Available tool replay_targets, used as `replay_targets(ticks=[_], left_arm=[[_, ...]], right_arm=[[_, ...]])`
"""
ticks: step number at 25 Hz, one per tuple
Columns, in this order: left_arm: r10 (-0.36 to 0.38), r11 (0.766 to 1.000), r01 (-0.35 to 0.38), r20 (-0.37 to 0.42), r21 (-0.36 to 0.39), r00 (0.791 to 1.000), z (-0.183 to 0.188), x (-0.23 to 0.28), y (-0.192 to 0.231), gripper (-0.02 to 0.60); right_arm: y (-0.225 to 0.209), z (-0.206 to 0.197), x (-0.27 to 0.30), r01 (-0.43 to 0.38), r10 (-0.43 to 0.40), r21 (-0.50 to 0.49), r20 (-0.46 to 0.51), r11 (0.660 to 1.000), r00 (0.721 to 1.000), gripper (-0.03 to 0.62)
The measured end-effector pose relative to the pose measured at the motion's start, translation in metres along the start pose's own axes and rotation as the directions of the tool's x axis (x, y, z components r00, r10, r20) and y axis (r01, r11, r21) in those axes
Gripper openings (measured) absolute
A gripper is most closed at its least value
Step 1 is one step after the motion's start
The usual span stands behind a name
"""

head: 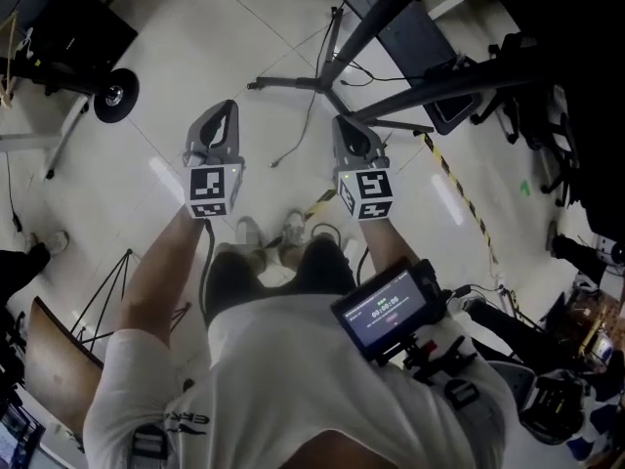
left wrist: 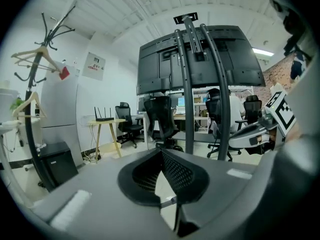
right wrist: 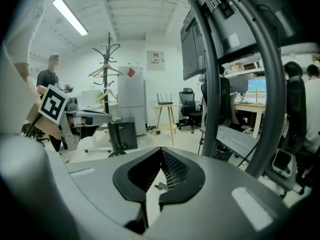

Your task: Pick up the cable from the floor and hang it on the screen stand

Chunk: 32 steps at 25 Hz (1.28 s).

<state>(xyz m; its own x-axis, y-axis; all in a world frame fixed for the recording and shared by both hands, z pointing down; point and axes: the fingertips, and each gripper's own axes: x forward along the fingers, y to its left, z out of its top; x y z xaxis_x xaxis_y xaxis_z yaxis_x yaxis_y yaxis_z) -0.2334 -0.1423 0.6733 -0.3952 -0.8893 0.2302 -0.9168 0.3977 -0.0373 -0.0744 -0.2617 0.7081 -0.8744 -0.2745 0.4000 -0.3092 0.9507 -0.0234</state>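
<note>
A thin dark cable lies loose on the pale floor, running from the stand's foot toward my feet. The black screen stand spreads its legs on the floor ahead, and its poles slant up to the right. From the left gripper view, the stand's two curved poles rise straight ahead and carry the dark screen. The same poles stand close on the right in the right gripper view. My left gripper and right gripper are held side by side at waist height, both shut and empty.
Yellow-black tape crosses the floor on the right. A wheeled black case sits far left and a tripod near left. Office chairs crowd the right. A coat rack, a fridge and desks stand beyond.
</note>
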Motion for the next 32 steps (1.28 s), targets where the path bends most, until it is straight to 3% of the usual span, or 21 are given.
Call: replay_targets(ticks=[9,13,17,20,25,32], left_arm=[[-0.036,0.999,0.035,-0.020,-0.030,0.999,-0.169,0.082,0.006,0.002],[-0.068,0.997,0.069,0.036,-0.028,0.997,-0.223,0.122,0.006,0.002],[-0.100,0.993,0.102,0.034,-0.051,0.994,-0.292,0.157,0.006,0.002],[-0.134,0.990,0.135,0.035,-0.029,0.990,-0.335,0.179,0.002,0.002],[-0.173,0.984,0.174,0.032,-0.033,0.984,-0.396,0.193,-0.003,0.002],[-0.182,0.981,0.182,0.009,-0.070,0.983,-0.437,0.186,0.000,0.002]], right_arm=[[-0.035,-0.159,0.104,0.038,-0.037,0.037,-0.012,0.999,0.999,0.014],[-0.050,-0.225,0.145,0.050,-0.050,0.027,0.007,0.998,0.999,0.014],[-0.067,-0.292,0.179,0.073,-0.073,0.025,0.012,0.997,0.997,0.014],[-0.074,-0.340,0.200,0.086,-0.086,0.025,-0.001,0.996,0.996,0.014],[-0.080,-0.406,0.222,0.115,-0.114,0.030,-0.034,0.993,0.993,0.014],[-0.062,-0.446,0.237,0.111,-0.108,0.040,-0.082,0.993,0.991,0.014]])
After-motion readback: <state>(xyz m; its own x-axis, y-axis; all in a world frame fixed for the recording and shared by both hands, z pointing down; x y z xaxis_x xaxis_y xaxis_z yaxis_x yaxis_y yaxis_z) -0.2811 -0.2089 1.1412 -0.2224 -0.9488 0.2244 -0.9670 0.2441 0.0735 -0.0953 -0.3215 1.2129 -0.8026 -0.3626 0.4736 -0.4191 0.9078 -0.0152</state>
